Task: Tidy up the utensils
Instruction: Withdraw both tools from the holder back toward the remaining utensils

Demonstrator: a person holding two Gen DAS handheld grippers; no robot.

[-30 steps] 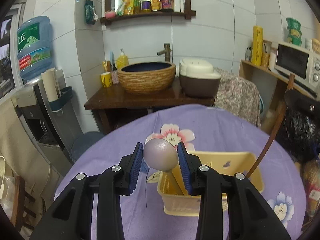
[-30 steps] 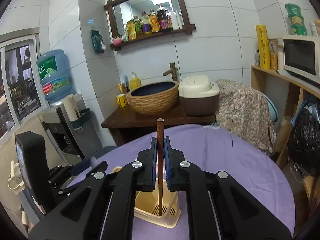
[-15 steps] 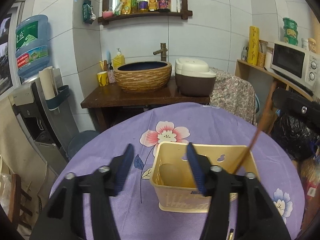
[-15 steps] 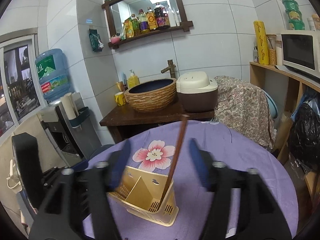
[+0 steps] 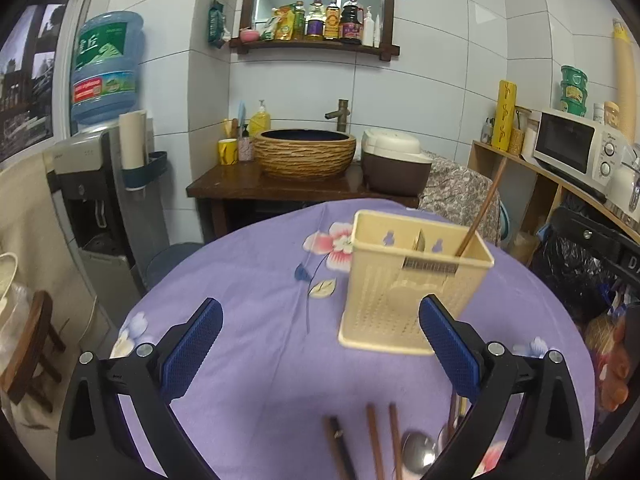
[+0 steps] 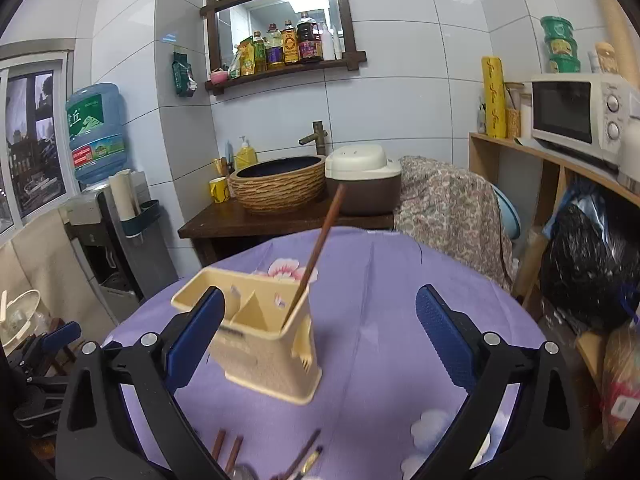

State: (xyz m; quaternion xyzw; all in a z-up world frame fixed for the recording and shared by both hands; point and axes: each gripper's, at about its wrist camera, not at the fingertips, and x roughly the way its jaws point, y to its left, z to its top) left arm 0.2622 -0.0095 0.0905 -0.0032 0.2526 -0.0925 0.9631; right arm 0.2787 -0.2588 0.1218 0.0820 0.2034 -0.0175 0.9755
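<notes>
A cream plastic utensil holder (image 5: 412, 280) stands on the purple flowered tablecloth (image 5: 260, 280). A brown chopstick (image 5: 482, 208) leans in its right compartment, and a spoon shows dimly through its front wall. My left gripper (image 5: 320, 344) is open and empty, in front of the holder. Loose chopsticks (image 5: 380, 440) and a metal spoon (image 5: 418, 452) lie on the cloth near the front edge. In the right wrist view the holder (image 6: 256, 336) with the chopstick (image 6: 320, 248) stands ahead on the left, and my right gripper (image 6: 320, 336) is open and empty.
A wooden counter (image 5: 280, 188) with a woven basin (image 5: 304, 152) and a rice cooker (image 5: 396, 164) stands behind the table. A water dispenser (image 5: 100, 160) is at the left. A shelf with a microwave (image 5: 576, 152) and a black bag (image 6: 588, 268) are at the right.
The left gripper opened and let the spoon drop into the holder. The right gripper opened and left the chopstick leaning in the holder. Both grippers pulled back toward the table's front.
</notes>
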